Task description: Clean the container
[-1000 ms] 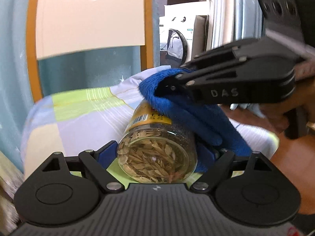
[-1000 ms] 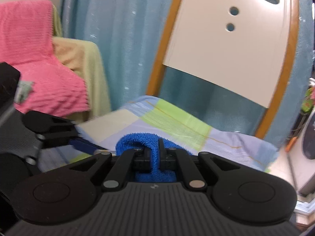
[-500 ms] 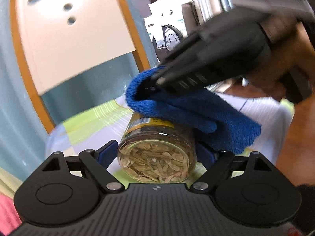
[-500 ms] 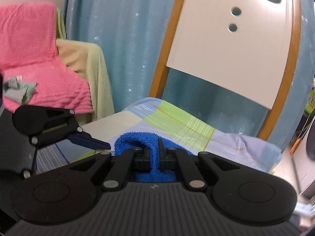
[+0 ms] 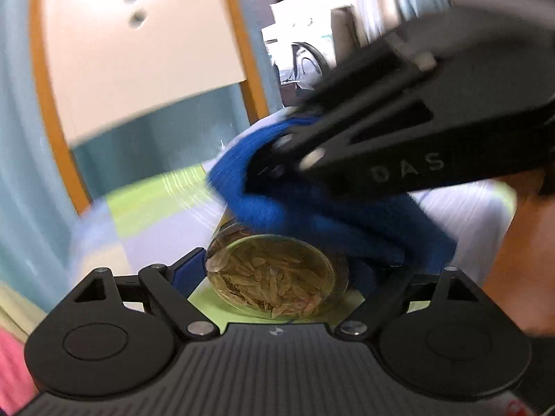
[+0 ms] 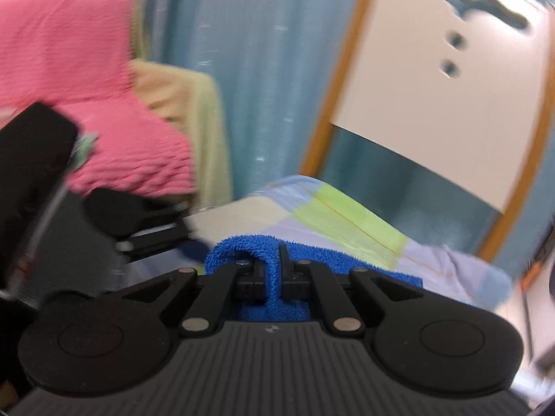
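A clear jar (image 5: 274, 277) full of pale dried flakes lies on its side, base toward the left wrist camera, held between the blue-padded fingers of my left gripper (image 5: 277, 270), which is shut on it. A blue towel (image 5: 312, 204) drapes over the jar's top and right side and hides its label. My right gripper (image 5: 277, 163) is shut on a fold of that towel, pressing it down from the upper right. In the right wrist view the blue towel (image 6: 274, 277) is pinched between the right gripper's (image 6: 274, 277) fingers, and the jar is hidden beneath it.
A patchwork cloth (image 6: 347, 218) of green, lilac and cream covers the surface below. A white chair back with an orange frame (image 6: 433, 104) stands behind, before a blue curtain (image 6: 260, 69). A pink blanket (image 6: 86, 86) lies at left. A person's hand (image 5: 520, 260) shows at right.
The right gripper has dragged the towel along the jar toward its base, so the yellow label is covered now. The jar stays clamped in the left gripper. Both views are motion-blurred.
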`<state>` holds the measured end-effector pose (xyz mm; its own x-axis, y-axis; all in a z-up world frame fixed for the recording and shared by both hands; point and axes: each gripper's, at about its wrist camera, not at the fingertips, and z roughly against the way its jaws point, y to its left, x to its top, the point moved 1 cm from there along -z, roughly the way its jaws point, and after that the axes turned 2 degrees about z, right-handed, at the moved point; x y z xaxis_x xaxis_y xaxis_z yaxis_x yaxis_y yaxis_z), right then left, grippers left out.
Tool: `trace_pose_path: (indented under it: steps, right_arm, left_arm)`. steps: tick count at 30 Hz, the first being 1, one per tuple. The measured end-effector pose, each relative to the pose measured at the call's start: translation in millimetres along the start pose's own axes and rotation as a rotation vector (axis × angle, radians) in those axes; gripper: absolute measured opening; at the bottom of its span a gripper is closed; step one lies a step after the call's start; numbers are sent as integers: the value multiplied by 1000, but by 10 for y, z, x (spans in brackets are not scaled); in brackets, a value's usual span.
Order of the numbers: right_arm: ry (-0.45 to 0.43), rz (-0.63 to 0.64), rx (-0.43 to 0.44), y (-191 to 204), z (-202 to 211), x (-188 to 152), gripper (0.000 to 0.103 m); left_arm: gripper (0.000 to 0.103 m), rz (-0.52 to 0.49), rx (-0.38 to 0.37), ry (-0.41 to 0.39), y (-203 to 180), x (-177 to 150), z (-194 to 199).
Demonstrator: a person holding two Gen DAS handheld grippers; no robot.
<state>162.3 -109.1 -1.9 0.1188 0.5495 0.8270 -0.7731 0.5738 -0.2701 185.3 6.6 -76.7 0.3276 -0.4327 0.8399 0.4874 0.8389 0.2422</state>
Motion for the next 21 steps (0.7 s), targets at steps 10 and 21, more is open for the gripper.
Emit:
trace_pose_path:
  steps: [10,21]
  right_arm:
    - [23,-127,-100,-353,-129,-75,4]
    - [32,-102,-100,-247,-113,-46,4]
  left_arm:
    - [87,62,-22,21,62,11,-9]
    - [86,246,-114,24,215,-82,-40]
